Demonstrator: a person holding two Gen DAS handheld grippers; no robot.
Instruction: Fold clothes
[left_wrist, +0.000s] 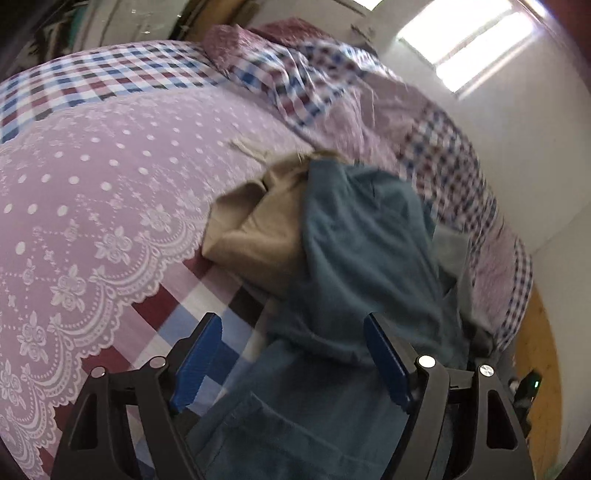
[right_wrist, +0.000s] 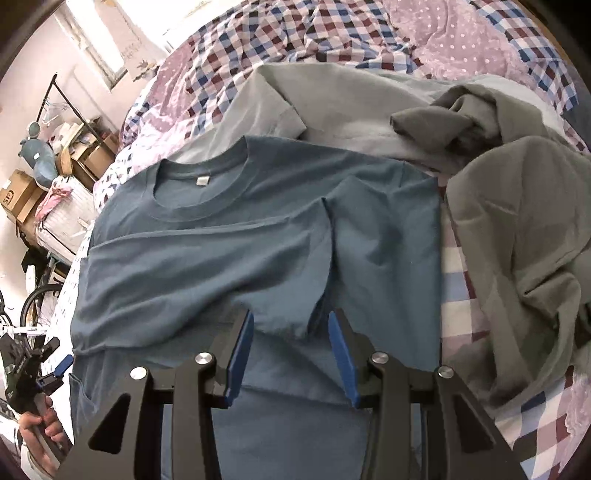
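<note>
A teal T-shirt (right_wrist: 207, 266) lies flat on the bed, collar (right_wrist: 199, 184) away from me and one sleeve (right_wrist: 384, 243) folded in over the body. My right gripper (right_wrist: 291, 317) hovers open above the lower edge of that sleeve, with nothing between its blue pads. In the left wrist view the same teal shirt (left_wrist: 362, 251) looks bunched in front of my left gripper (left_wrist: 292, 321), which is open just over the cloth. The right wrist view also shows the left gripper (right_wrist: 55, 354) at the shirt's left edge, held by a hand (right_wrist: 40, 424).
A beige garment (left_wrist: 251, 236) lies beside the teal shirt. Crumpled grey clothes (right_wrist: 517, 229) and a light grey shirt (right_wrist: 258, 107) lie on the right and far side. The bed has a pink lace-print cover (left_wrist: 92, 184) and a checked quilt (right_wrist: 258, 44). Boxes (right_wrist: 22, 192) and a bicycle wheel (right_wrist: 40, 302) stand beyond the bed's left edge.
</note>
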